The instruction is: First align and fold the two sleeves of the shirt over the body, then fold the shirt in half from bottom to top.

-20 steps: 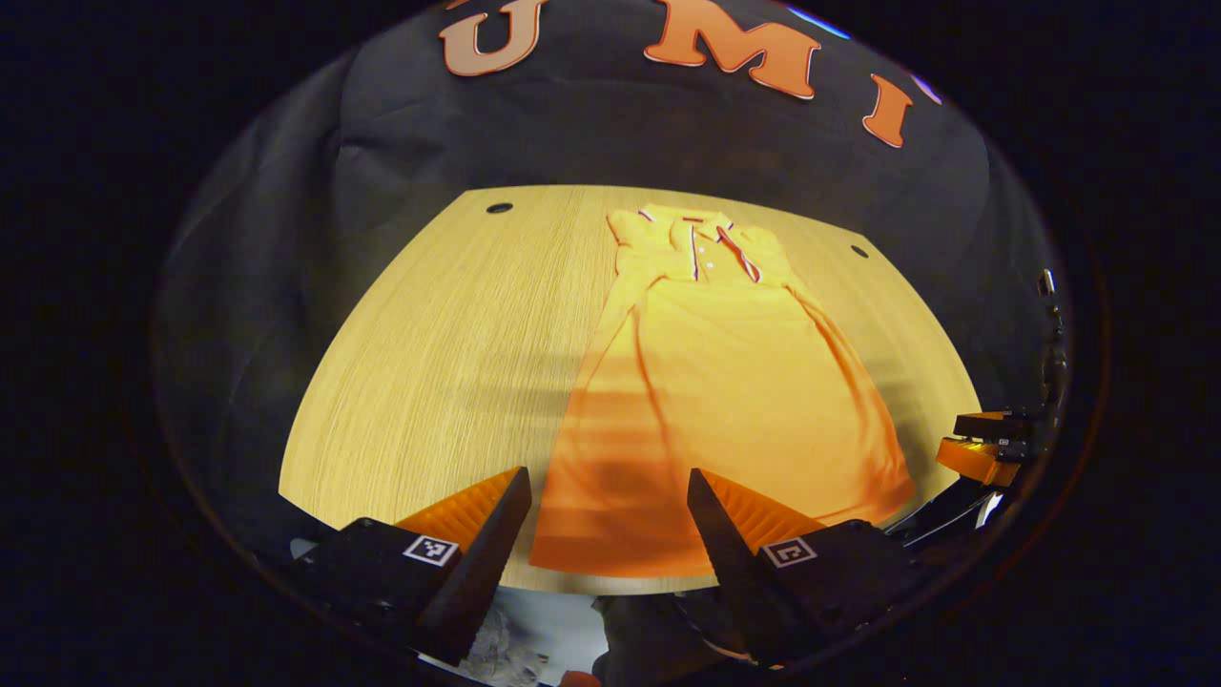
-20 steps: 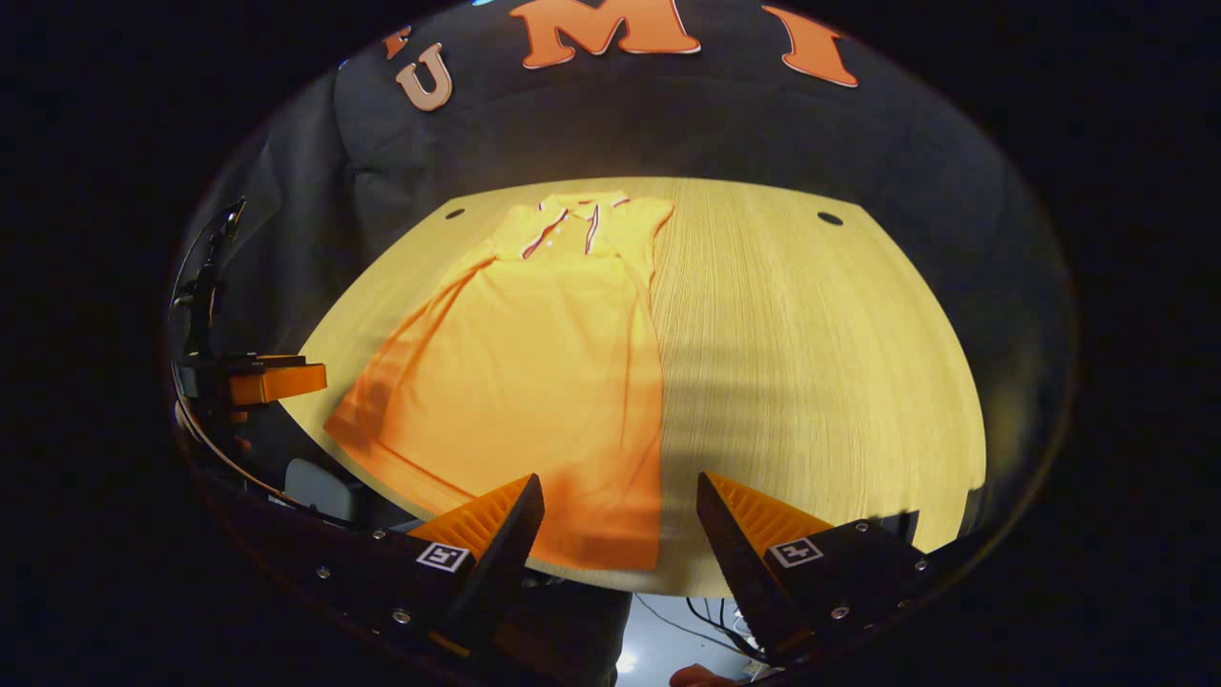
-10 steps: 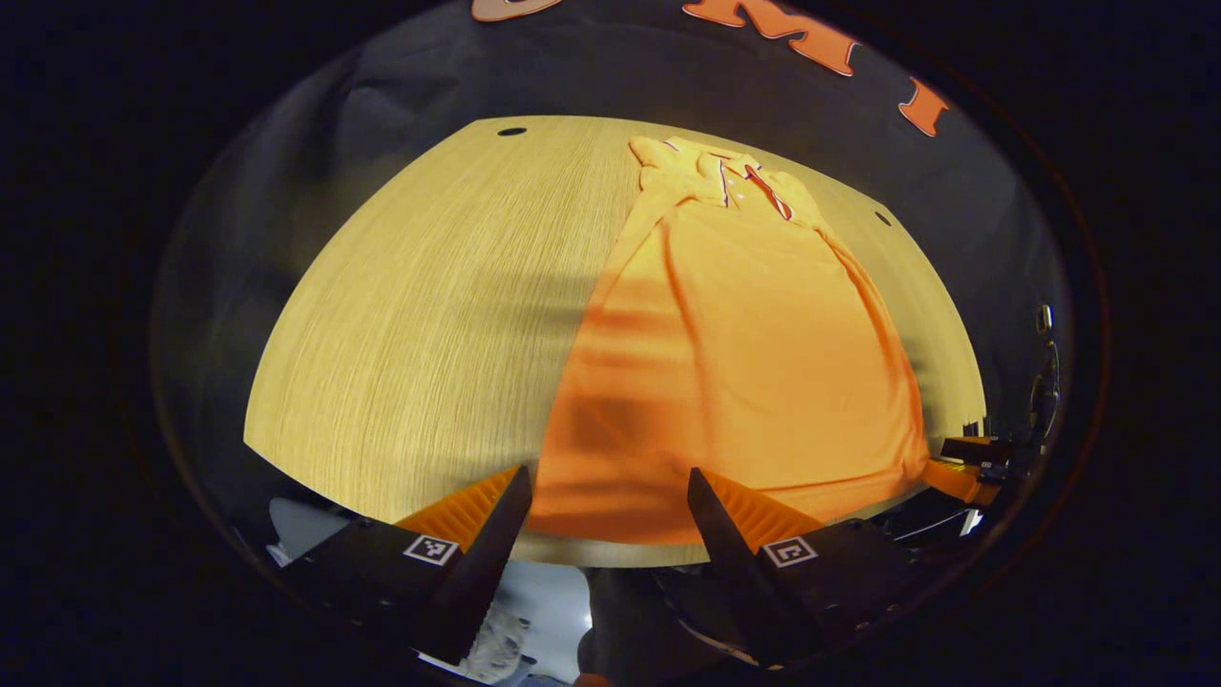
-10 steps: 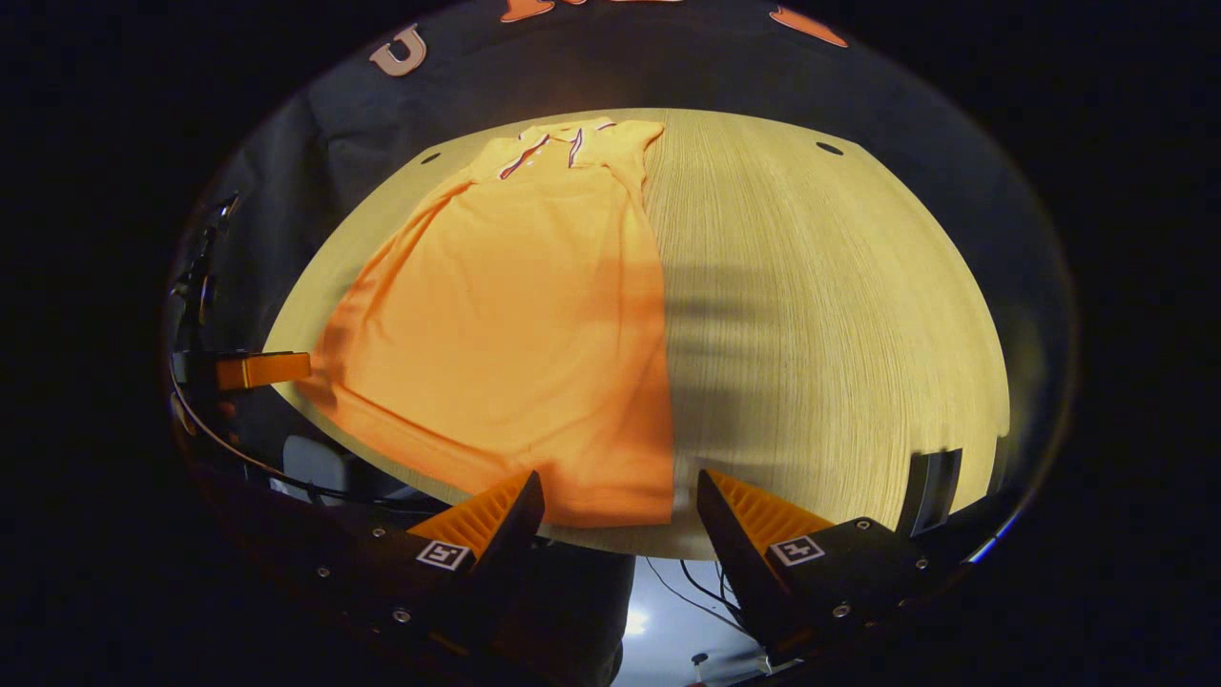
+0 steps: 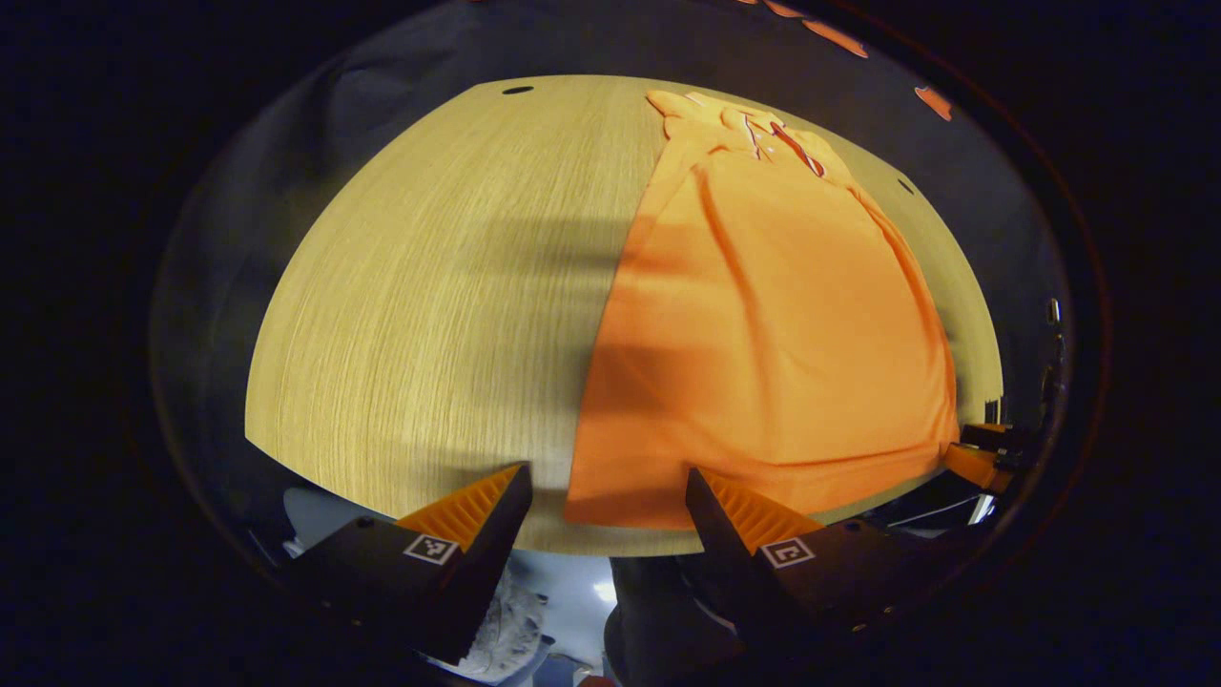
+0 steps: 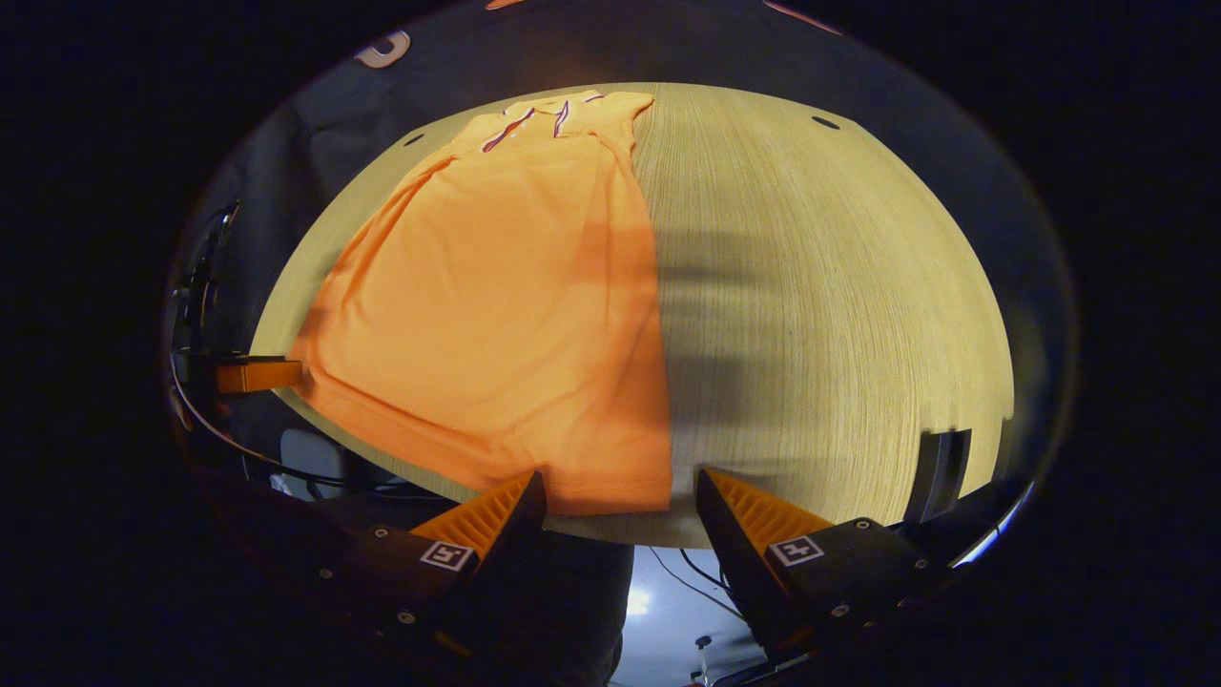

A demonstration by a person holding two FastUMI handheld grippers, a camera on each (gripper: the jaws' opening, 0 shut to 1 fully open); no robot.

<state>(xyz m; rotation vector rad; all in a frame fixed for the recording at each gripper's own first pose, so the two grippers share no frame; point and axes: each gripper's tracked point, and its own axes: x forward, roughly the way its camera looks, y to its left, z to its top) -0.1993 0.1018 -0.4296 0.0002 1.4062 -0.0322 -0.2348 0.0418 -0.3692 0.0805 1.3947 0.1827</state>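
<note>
An orange polo shirt [image 5: 773,315] lies flat on the wooden table [image 5: 429,286], collar at the far end, hem along the near edge, both sleeves folded in over the body. My left gripper [image 5: 608,477] is open just above the hem's left corner, nothing between its fingers. The same shirt [image 6: 506,296] fills the left half of the table [image 6: 830,286] in the right gripper view. My right gripper [image 6: 620,482] is open over the hem's right corner, fingers on either side of it. The right gripper [image 5: 983,458] shows far right in the left gripper view, the left gripper [image 6: 253,374] far left in the other.
The table's near edge runs just under both grippers, with the floor [image 5: 563,601] below it. Small dark holes [image 5: 517,90] [image 6: 825,122] mark the table's far corners. Black cloth walls the booth behind. A dark object [image 6: 940,463] stands at the table's right edge.
Both grippers have come forward and down toward the shirt's hem corners. The table and shirt loom larger, and the wall has slipped out at the top. Both stay open.
</note>
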